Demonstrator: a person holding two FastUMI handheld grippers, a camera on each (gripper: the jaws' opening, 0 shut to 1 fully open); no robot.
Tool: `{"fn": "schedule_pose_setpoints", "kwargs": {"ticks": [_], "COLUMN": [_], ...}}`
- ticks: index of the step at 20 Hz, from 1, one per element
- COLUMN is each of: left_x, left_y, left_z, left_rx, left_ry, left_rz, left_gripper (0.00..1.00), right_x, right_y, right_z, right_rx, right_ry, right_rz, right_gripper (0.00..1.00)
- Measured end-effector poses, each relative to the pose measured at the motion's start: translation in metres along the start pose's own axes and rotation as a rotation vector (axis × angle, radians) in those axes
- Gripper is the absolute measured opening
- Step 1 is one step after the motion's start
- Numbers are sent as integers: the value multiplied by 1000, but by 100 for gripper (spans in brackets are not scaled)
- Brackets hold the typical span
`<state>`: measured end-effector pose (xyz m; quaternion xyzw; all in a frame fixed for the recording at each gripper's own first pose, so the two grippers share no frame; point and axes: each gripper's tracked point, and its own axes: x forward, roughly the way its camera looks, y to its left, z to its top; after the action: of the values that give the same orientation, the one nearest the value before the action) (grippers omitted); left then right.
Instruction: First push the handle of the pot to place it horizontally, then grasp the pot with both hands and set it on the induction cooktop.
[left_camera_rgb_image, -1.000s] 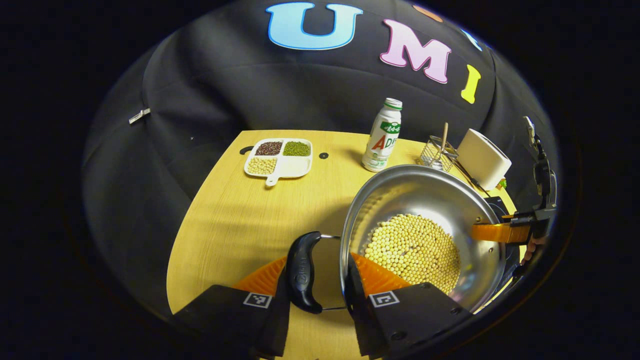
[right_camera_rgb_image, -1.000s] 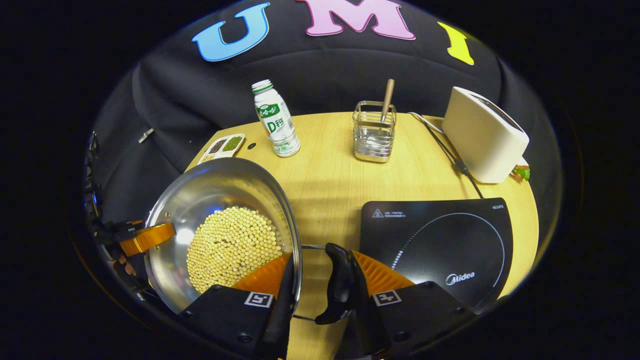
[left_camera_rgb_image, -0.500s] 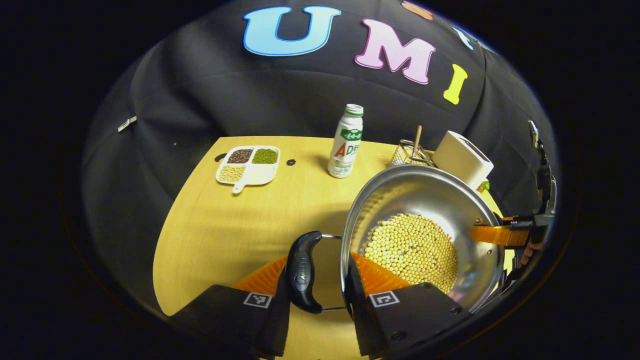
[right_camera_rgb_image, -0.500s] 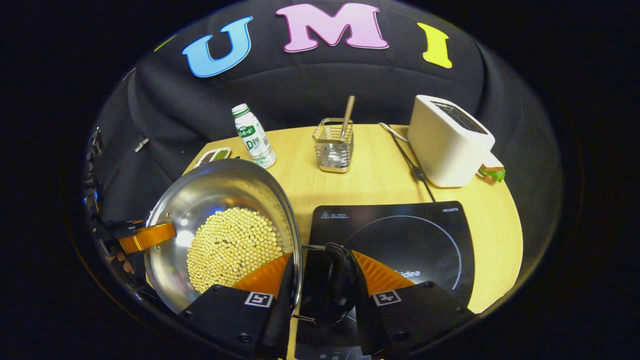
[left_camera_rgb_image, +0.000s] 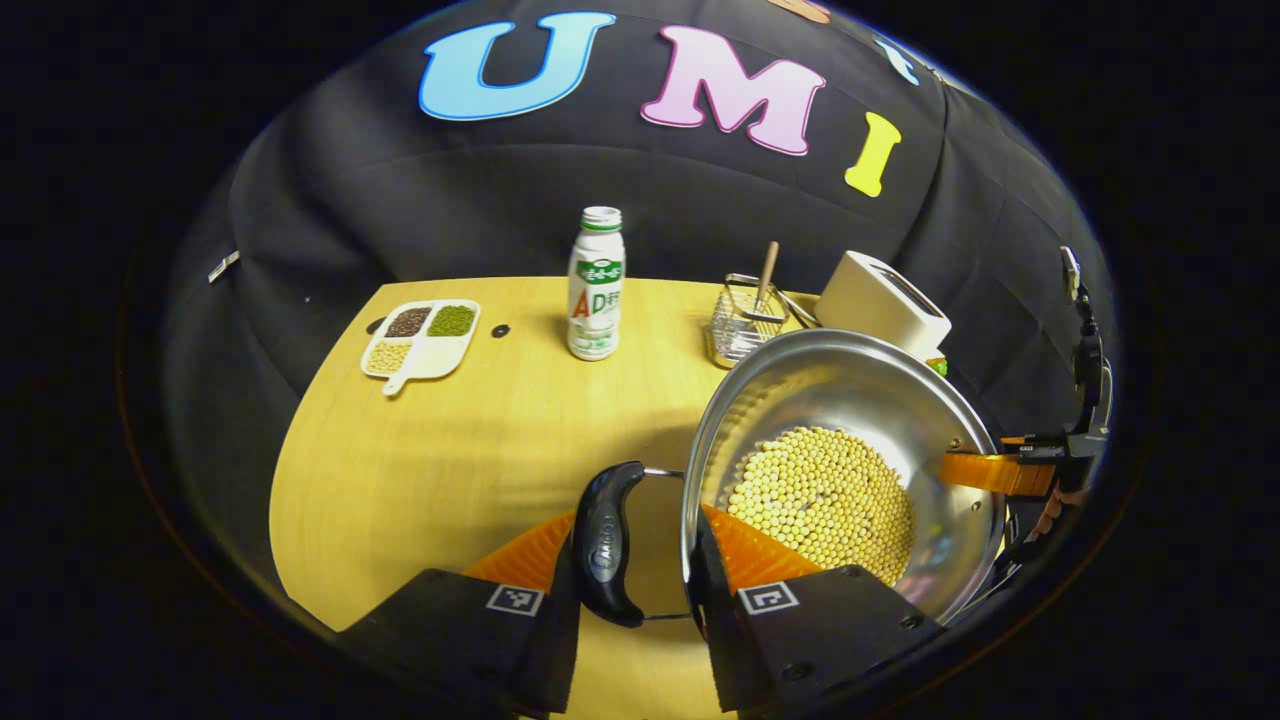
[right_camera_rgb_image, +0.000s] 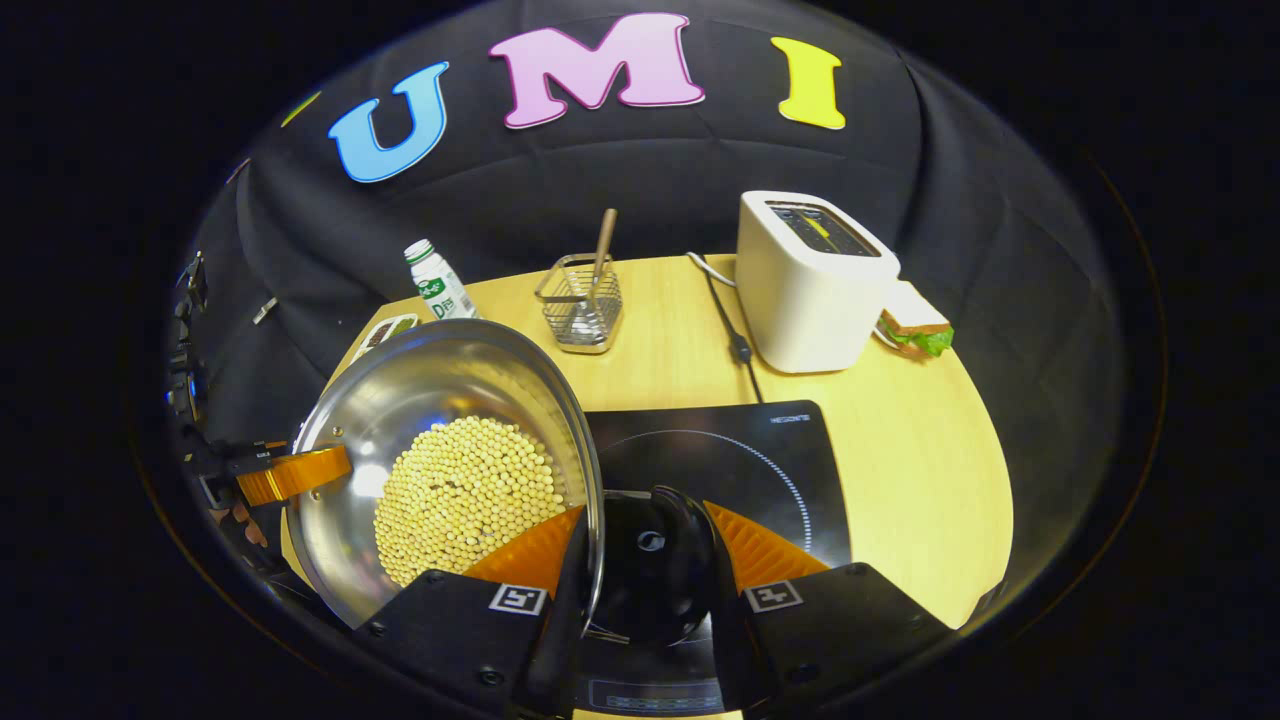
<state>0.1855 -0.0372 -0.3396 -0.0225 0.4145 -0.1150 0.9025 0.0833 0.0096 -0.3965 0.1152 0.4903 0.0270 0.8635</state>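
Wood-grain surface (right_camera_rgb_image: 900, 450) carries everything; black induction cooktop (right_camera_rgb_image: 740, 460) sits on it w/ toaster (right_camera_rgb_image: 810, 280) behind. Steel pot (right_camera_rgb_image: 440, 470), full of pale beans (right_camera_rgb_image: 465, 495), is held between both tongs, its rim overlapping the cooktop's near-left edge in right gripper view. Can't tell whether the base is airborne or touching, but it isn't centred on the ring. Handle-push step looks done: both side handles lie level. Left tongs (left_camera_rgb_image: 635, 560) are narrowed around left handle (left_camera_rgb_image: 605, 545), which sits in the gap, pads close on either side. Right tongs (right_camera_rgb_image: 645, 560) likewise grip right handle (right_camera_rgb_image: 660, 560). Judgement: approx. two-thirds through; grasp done, carry under way. Left to do: bring pot over the ring, lower, let go. Bottle (left_camera_rgb_image: 596, 285) and bean tray (left_camera_rgb_image: 420, 335) sit well apart at the back.
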Motion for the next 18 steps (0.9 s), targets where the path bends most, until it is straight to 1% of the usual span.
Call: {"fn": "schedule_pose_setpoints", "kwargs": {"ticks": [7,11,15,18], "left_x": [29,46,60,68], "left_y": [-76,-107,-123,-127], "left_z": [3,0,-4,-10], "left_rx": [20,18,20,20], "left_ry": [24,39,48,56], "left_rz": [-32,-39,-31,-22], "left_gripper": [56,56,56,56], "right_x": [-2,3,12,20], "right_y": [-79,-118,-138,-143], "right_z": [1,0,-4,-8], "right_rx": [22,25,32,32], "right_ry": [29,50,71,86], "right_rz": [-32,-42,-37,-30], "right_gripper": [57,57,57,57]}}
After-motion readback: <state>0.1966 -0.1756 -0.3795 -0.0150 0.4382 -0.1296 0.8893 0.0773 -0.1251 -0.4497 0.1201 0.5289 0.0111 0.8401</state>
